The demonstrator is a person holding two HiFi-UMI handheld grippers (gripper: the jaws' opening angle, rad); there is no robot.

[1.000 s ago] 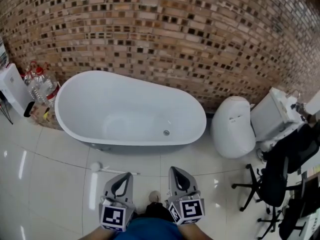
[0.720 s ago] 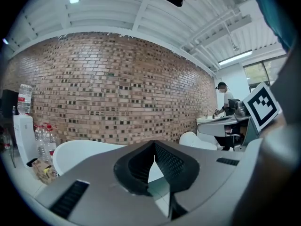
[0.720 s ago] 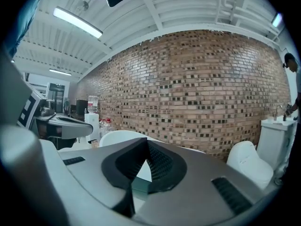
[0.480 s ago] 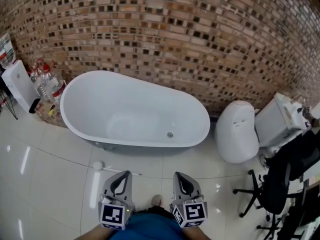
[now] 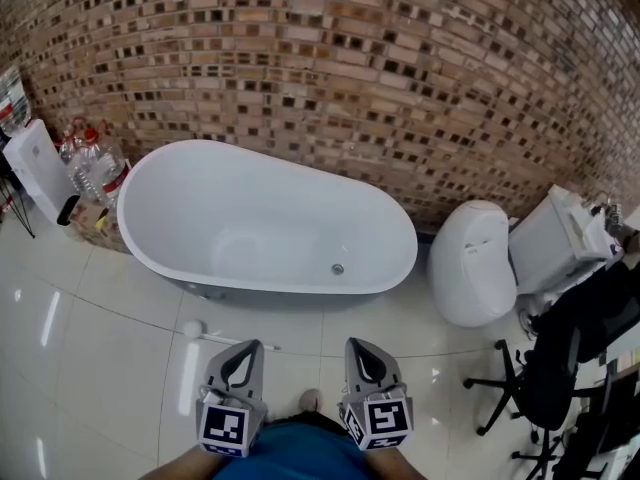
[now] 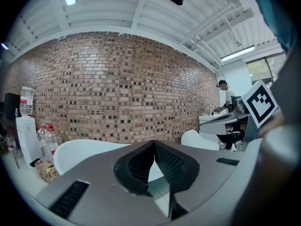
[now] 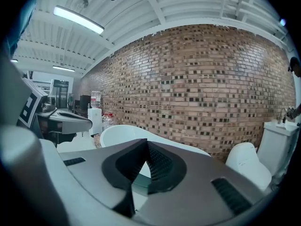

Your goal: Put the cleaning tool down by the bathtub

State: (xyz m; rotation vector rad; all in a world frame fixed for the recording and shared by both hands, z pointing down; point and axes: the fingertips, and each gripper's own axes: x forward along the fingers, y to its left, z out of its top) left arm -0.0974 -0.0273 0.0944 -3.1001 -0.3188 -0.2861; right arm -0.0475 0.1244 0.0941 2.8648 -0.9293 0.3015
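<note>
The cleaning tool (image 5: pixel 194 329), a white brush with a thin handle, lies on the tiled floor just in front of the white bathtub (image 5: pixel 190 193). Its handle points right, ending near my left gripper (image 5: pixel 250 346). My right gripper (image 5: pixel 352 344) is beside it, a little to the right. Both are held low in front of the person and point toward the tub. In the left gripper view, the left gripper (image 6: pixel 153 142) has its tips together and nothing between them. The right gripper (image 7: pixel 146 141) is likewise shut and empty, with the bathtub (image 7: pixel 124 133) beyond it.
A brick wall runs behind the tub. Water bottles (image 5: pixel 95 163) and a white appliance (image 5: pixel 35 173) stand at the tub's left end. A white toilet (image 5: pixel 472 263) with its cistern (image 5: pixel 556 240) is to the right, and a black office chair (image 5: pixel 545 368) at the lower right.
The head view has swung slightly left, so the tub sits further right in the picture. Both grippers stay low and shut. The brush has not moved on the floor.
</note>
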